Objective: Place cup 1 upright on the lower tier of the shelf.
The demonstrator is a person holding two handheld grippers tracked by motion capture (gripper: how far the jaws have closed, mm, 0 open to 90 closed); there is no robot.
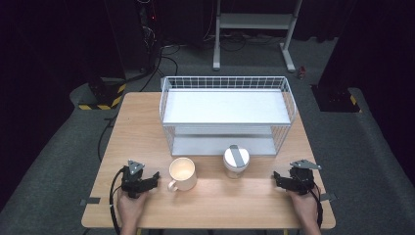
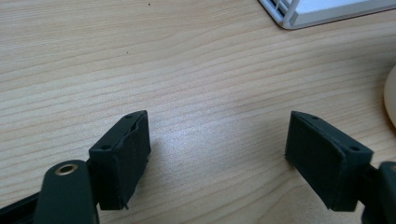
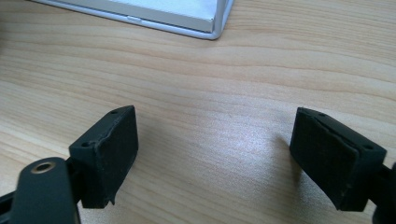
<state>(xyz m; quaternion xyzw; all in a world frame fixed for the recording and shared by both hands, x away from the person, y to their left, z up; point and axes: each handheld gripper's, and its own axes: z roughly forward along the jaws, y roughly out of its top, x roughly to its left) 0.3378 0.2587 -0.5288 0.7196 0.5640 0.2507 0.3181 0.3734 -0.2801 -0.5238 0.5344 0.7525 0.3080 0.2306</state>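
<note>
Wooden table (image 1: 147, 122) was seen from the high view with both grippers parked near its front edge. Left gripper (image 1: 155, 177) was held low by a hand at the front left, jaws spread wide with nothing but bare wood between them, as confirmed in the left gripper view (image 2: 217, 149). Right gripper (image 1: 277, 176) was held at the front right, jaws likewise spread wide and released, bare tabletop between them in the right gripper view (image 3: 215, 149).

Nearest things: cream mug (image 1: 182, 173) was standing upright just beside the left gripper's jaw tips, handle turned toward the front left; its edge was caught at the right margin of the left gripper view (image 2: 391, 95). Interior was seen lit and cream; no contents could be made out. Lidded jar (image 1: 236, 160) was standing upright right of the mug, apart from it, with a grey strip across its white lid; contents could not be told. Jar was set well apart from the right gripper, open wood between them.

White wire rack (image 1: 227, 115) was placed across the rear middle of the table, two shelves, both seen bare. Mug and jar were standing just in front of its lower shelf. Open strips of table were left on both sides of the rack and along the front edge between the two grippers.
</note>
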